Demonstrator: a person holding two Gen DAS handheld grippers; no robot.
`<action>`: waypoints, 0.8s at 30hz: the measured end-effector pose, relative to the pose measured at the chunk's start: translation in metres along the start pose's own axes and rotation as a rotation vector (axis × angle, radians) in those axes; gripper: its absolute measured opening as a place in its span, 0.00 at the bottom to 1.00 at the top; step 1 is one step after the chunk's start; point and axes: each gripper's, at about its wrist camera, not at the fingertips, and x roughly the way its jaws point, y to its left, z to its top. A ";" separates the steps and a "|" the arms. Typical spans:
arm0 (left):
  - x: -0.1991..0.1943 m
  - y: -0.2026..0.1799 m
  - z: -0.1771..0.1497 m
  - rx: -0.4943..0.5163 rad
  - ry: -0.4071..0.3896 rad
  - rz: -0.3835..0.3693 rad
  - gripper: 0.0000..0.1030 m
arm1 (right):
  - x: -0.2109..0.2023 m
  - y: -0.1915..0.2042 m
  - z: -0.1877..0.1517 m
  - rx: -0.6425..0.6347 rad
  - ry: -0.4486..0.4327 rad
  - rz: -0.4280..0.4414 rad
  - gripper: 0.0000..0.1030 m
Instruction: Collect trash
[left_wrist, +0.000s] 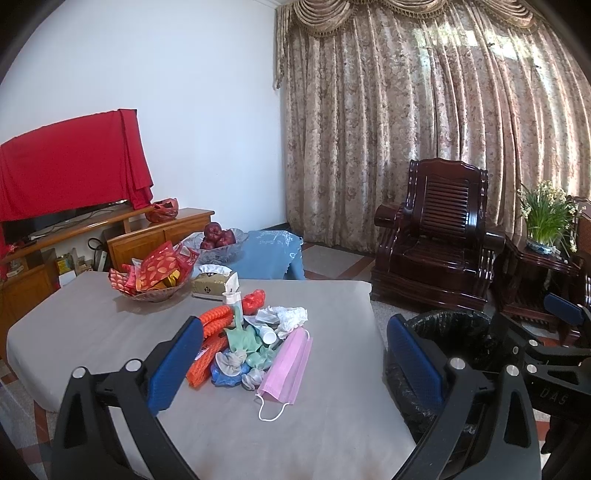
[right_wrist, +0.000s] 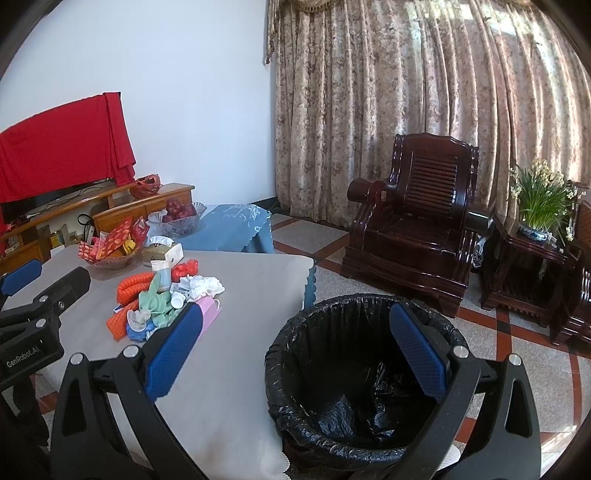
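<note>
left gripper (left_wrist: 295, 354): two matte black plastic arms, triangular cut-outs near the base, silver round screw heads at the pivots, each tipped with a long blue textured rubber pad (left_wrist: 177, 363). right gripper (right_wrist: 297, 350): same build, black arms, silver screws, blue dimpled pads (right_wrist: 417, 352). white "GenRobot.AI" lettering on the left unit's black housing seen from the right wrist view; embossed "DAS" on the right unit's black body in the left wrist view, small bolts along its linkage
</note>
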 end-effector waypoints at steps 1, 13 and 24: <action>0.001 0.001 -0.001 0.000 0.000 0.000 0.94 | 0.000 0.000 0.000 0.000 0.000 0.000 0.95; 0.001 0.006 -0.001 -0.006 0.002 0.002 0.94 | 0.004 0.000 -0.003 0.000 0.004 0.000 0.95; 0.001 0.006 -0.001 -0.007 0.003 0.002 0.94 | 0.004 0.000 -0.002 0.000 0.006 0.000 0.95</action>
